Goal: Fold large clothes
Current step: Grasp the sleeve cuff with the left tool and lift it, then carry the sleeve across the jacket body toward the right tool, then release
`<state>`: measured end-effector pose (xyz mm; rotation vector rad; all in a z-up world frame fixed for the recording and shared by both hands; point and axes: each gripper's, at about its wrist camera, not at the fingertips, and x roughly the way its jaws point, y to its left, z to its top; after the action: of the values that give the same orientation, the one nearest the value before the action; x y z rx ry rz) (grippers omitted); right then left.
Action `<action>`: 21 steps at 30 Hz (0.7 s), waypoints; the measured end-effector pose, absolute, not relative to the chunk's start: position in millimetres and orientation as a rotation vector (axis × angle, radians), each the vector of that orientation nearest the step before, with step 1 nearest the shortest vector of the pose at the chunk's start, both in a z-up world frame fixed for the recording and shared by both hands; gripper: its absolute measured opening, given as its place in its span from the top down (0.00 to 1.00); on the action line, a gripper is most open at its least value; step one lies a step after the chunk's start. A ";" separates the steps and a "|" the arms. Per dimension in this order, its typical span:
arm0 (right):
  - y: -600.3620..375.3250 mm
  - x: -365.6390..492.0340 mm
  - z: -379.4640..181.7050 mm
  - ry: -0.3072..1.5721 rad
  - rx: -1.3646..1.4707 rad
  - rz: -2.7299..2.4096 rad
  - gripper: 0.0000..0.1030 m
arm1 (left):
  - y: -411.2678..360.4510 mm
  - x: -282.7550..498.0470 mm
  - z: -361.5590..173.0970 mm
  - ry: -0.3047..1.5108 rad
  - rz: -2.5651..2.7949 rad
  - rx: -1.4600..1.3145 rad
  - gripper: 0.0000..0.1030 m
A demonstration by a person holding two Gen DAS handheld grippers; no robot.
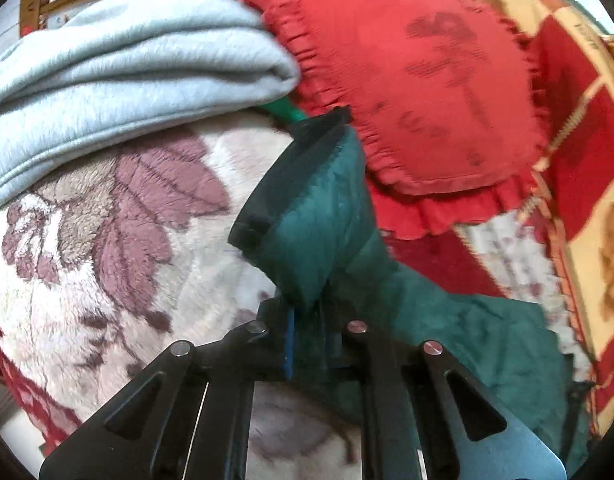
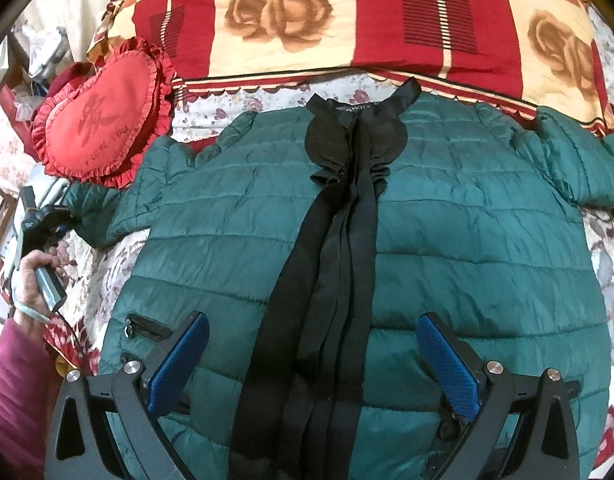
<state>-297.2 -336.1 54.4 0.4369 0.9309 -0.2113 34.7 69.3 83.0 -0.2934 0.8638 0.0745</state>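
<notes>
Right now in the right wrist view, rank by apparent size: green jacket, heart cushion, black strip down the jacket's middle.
1. Green jacket
2. Black strip
3. Heart cushion

The strip and cushion look close; the cushion lies farther off, so that order is unsure.

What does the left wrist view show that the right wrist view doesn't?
Only the left wrist view shows the left claw shut on a green sleeve of the jacket, plus a folded light-blue fleece resting on the floral blanket.

Only the right wrist view shows the whole green puffer jacket spread flat, its black front placket, a zip pocket, and the right claw open above the hem.

Both show the red heart cushion and the checked rose bedcover.
</notes>
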 end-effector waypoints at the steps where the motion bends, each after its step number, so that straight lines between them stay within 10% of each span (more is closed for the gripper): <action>1: -335.7 -298.8 55.3 0.928 0.436 -0.211 0.00 | 65.0 31.2 88.2 0.860 0.039 -0.301 0.93; 21: -343.1 -332.1 72.5 0.870 0.481 -0.219 0.00 | -31.3 -44.4 171.9 0.806 -0.371 -0.253 0.94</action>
<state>-332.1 -343.1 72.5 0.4808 0.8696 -0.2190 -44.4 -31.3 171.9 -0.2529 0.8063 -0.3712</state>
